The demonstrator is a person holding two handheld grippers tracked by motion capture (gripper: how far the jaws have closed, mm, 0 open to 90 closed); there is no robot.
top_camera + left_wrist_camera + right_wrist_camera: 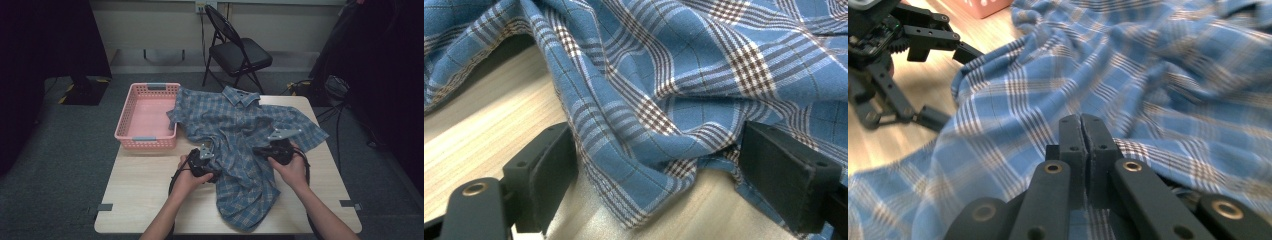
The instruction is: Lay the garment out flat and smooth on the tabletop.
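Observation:
A blue plaid shirt (pixel 240 125) lies crumpled across the wooden table (pixel 140 190), collar at the far side. My left gripper (pixel 212 167) sits at the shirt's near left edge. It is open, and a fold of the shirt (pixel 649 100) bulges between its wide-apart jaws in the left gripper view, where the left gripper (pixel 659 150) rests low on the table. My right gripper (pixel 260 150) hovers over the middle of the shirt (pixel 1148 75). The right gripper (pixel 1082 125) has its jaws pressed together, with no cloth visible between them. The left gripper (pixel 955 82) also shows at the upper left of the right gripper view.
A pink plastic basket (pixel 147 140) stands empty at the table's far left corner, touching the shirt's sleeve. A black folding chair (pixel 240 55) stands beyond the table. Cables and dark equipment (pixel 335 85) lie on the floor at the right.

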